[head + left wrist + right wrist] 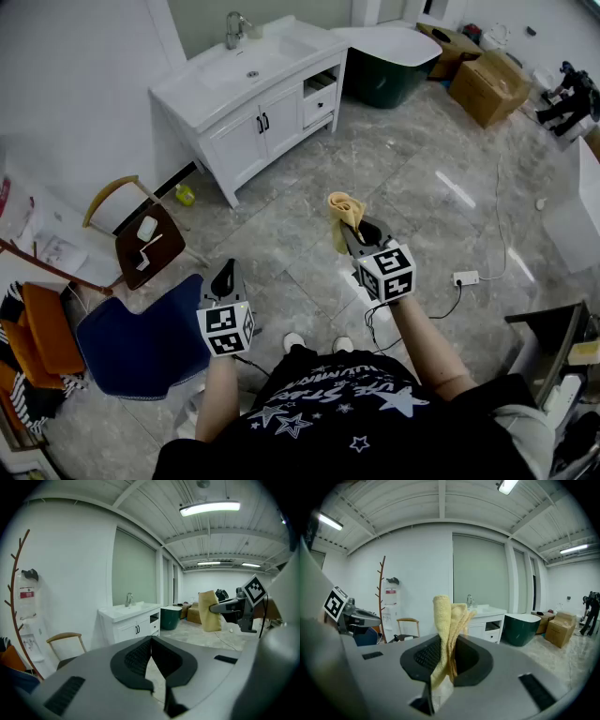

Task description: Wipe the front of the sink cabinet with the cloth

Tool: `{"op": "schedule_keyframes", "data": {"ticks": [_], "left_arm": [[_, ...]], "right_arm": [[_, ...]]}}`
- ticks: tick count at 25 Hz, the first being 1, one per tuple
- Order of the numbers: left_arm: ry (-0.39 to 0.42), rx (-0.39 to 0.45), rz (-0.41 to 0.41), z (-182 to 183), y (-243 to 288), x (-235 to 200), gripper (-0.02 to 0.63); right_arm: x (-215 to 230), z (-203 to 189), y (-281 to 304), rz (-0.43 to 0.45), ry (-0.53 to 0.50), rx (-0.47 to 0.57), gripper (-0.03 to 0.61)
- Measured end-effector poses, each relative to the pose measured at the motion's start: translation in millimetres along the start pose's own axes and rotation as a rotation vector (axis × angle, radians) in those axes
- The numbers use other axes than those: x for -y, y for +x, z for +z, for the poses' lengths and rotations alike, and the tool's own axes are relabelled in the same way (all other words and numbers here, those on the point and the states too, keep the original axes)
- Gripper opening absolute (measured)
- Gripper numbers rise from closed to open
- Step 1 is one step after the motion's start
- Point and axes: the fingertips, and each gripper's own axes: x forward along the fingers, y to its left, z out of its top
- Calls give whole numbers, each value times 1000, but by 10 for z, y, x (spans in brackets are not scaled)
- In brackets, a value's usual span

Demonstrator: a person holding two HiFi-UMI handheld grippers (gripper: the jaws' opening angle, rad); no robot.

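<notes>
Holding the cloth (343,214) clamped at its folded base, the right gripper (359,236) is well apart from the sink cabinet (265,120) at 11 o'clock. Left gripper (225,277) jaws together, empty. Cloth judged soft, light, floppy; low pinch suits wiping.

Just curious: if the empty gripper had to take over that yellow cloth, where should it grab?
Probably the bunched top of the cloth sticking out past the right gripper, approached from its left: that folded end is free, while the rest is clamped.
</notes>
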Motion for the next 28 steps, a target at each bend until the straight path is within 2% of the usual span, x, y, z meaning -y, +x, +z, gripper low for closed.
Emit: {"op": "schedule_keyframes", "data": {"ticks": [6, 14, 20, 28], "left_arm": [[-6, -10, -27, -114, 53, 5, 18], [-6, -16, -38, -201, 87, -225, 18], [-32, -50, -45, -428, 109, -493, 18], [-39, -35, -28, -335, 296, -881, 18]], "right_arm": [[-63, -10, 117, 8, -5, 0, 61], [-211, -59, 387, 12, -15, -23, 60], [-305, -150, 591, -12, 46, -35, 61], [-219, -81, 935, -49, 84, -36, 61]]}}
